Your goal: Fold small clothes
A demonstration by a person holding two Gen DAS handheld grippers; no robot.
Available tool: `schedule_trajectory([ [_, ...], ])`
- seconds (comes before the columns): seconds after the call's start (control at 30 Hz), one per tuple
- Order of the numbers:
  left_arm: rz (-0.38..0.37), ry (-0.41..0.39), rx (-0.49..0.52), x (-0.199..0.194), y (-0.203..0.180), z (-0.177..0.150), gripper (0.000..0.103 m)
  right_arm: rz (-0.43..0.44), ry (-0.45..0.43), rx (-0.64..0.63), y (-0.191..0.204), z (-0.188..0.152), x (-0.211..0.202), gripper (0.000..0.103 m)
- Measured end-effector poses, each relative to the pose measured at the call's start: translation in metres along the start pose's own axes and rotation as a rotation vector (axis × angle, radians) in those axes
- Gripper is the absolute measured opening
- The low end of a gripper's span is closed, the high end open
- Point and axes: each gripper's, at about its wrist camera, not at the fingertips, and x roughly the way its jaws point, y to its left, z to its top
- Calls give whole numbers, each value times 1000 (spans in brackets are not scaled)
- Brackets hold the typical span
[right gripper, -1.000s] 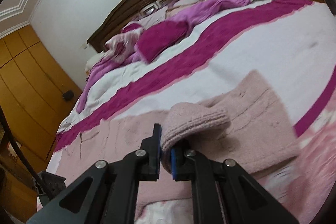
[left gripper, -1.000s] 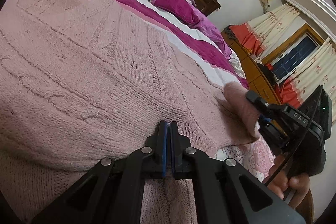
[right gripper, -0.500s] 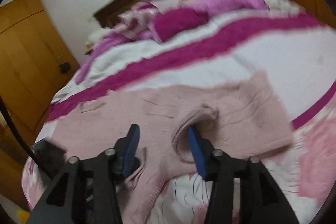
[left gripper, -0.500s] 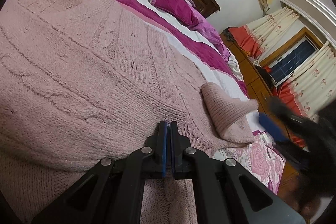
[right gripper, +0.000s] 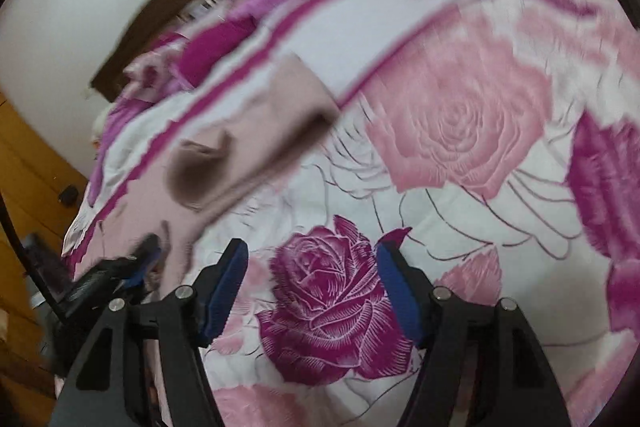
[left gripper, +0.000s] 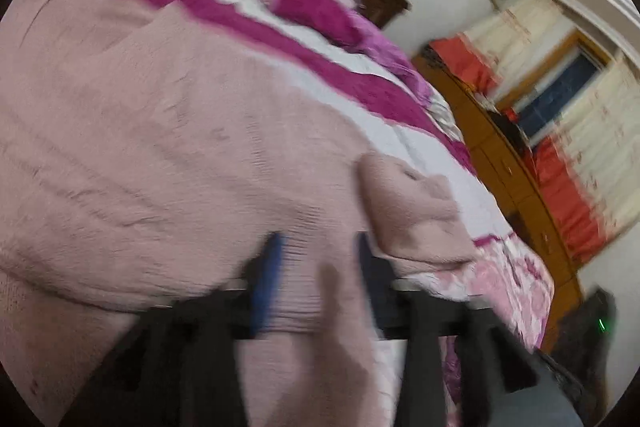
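Both tools (right gripper: 312, 291) parted (just opening); sweater (left gripper: 168, 147) lies loose.

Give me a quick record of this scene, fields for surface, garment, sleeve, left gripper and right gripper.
surface: bed with rose-print cover
garment: pink sweater, spread flat on the bed
sleeve: cuff folded in over the sweater's edge
left gripper: jaws just opening, blurred, apart over the sweater hem, pads not pressing it
right gripper: jaws just opening, wide, nothing between them, above the bare cover beside the sweater
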Motion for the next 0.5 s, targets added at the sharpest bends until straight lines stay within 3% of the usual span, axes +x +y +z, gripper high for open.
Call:
schedule_trajectory([
  [0.1, 65, -40, 214, 1, -50, 0, 50, -8, 50, -14, 1, 8, 7, 71],
  [0.13, 115, -53, 295, 5, -65, -1, 50, -24, 66, -39, 4, 9, 9, 71],
  [0.2, 284, -81, 498, 22, -98, -3, 50, -41, 87, -50, 6, 10, 12, 71],
  [0.27, 384, -93, 728, 48, -126, -11, 43, -39, 98, -29, 5, 14, 14, 71],
  [0.33, 438, -103, 867, 68, -139, -18, 28, -20, 102, 3, 1, 17, 15, 71],
  [0.37, 467, -97, 904, 77, -141, -19, 15, -14, 103, 8, -2, 19, 16, 71],
  [0.5, 462, 37, 845, 99, -129, -5, 0, -27, 102, -45, -1, 16, 17, 71],
])
